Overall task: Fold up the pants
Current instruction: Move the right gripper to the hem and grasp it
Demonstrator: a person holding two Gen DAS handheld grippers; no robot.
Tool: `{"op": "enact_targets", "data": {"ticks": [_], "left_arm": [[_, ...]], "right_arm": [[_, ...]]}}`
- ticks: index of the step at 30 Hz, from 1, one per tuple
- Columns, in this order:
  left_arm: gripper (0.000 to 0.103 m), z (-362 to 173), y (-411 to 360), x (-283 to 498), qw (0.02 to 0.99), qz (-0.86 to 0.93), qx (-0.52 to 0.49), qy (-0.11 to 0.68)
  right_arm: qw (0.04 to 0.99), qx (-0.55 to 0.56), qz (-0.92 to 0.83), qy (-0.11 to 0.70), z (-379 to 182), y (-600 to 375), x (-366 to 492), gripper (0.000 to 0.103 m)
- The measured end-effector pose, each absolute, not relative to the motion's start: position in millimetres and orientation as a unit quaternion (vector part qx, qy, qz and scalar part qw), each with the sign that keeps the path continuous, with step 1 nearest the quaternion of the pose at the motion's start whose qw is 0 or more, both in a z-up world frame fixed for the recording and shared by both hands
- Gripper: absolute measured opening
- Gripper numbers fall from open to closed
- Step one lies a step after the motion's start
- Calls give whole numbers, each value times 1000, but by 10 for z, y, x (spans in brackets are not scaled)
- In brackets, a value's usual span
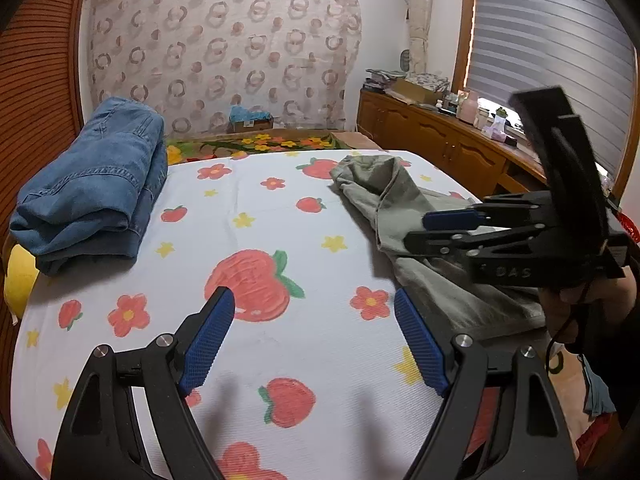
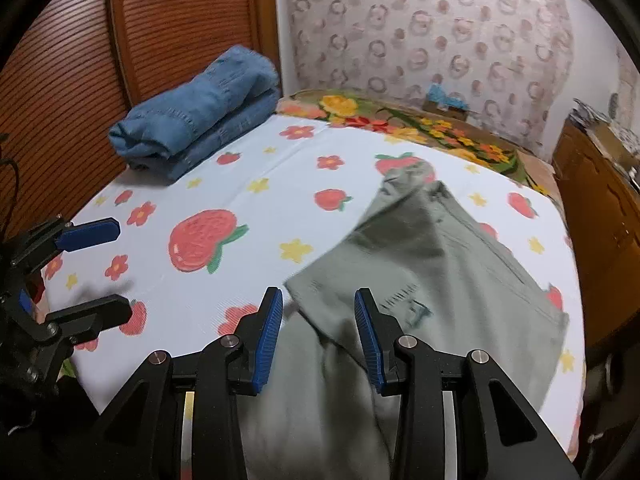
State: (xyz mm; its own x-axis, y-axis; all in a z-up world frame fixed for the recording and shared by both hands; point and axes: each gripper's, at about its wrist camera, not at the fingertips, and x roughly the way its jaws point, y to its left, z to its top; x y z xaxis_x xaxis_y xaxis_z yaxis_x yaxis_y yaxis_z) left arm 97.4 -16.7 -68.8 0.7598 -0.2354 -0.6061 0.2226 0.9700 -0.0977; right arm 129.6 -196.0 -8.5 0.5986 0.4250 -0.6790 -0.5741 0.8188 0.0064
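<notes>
Bedroom, by the look of it: a bed under a white sheet (image 1: 280, 208) printed with strawberries and flowers, ribbed wooden panelling on the left, a ring-patterned curtain behind, wooden cabinets under a shuttered window on the right

Going left to right, a stack of folded blue jeans (image 1: 96, 188) sits at the sheet's far left corner against the panelling, seemingly finished and well clear of both tools. Next, the left gripper (image 1: 314, 334) hovers over bare sheet with its blue pads spread wide and nothing between them. Right of that lie the grey-green pants (image 2: 432, 264), rumpled and unfolded on the right half of the bed, one end trailing toward the near edge. Over them the right gripper (image 2: 318, 338) has its jaws partly apart; cloth lies beneath and between the pads, but they do not appear to press on it

My reading is that this pair is only being started: the garment has still to be spread flat. The next move probably calls for each tool to pinch an edge, perhaps the waistband or a hem, and draw the fabric out across the open sheet toward the left before any fold

Only legible writing: raised letters on the right gripper's body in the left wrist view, apparently "DAS", with the start unclear
</notes>
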Motion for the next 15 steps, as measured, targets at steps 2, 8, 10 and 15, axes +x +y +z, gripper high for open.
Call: {"op": "enact_targets", "data": {"ticks": [2,8,10,15], "left_arm": [[82,-693,-149,972,938,-122,-10,324],[83,-718,-123,971,938,-121,-13,326],[82,-736,-110,973,937,-120,-13,327],[82,-764,-115,959,936,-121,-14,330]], "right_arm": [[883,-117,283,355,-116,-1911,1348,39],[876,-139,278,370,-177,-1746,1510,39],[875,-150,274,370,-191,-1680,1541,39],[878,-176,249,368,-258,-1584,1576,35]]}}
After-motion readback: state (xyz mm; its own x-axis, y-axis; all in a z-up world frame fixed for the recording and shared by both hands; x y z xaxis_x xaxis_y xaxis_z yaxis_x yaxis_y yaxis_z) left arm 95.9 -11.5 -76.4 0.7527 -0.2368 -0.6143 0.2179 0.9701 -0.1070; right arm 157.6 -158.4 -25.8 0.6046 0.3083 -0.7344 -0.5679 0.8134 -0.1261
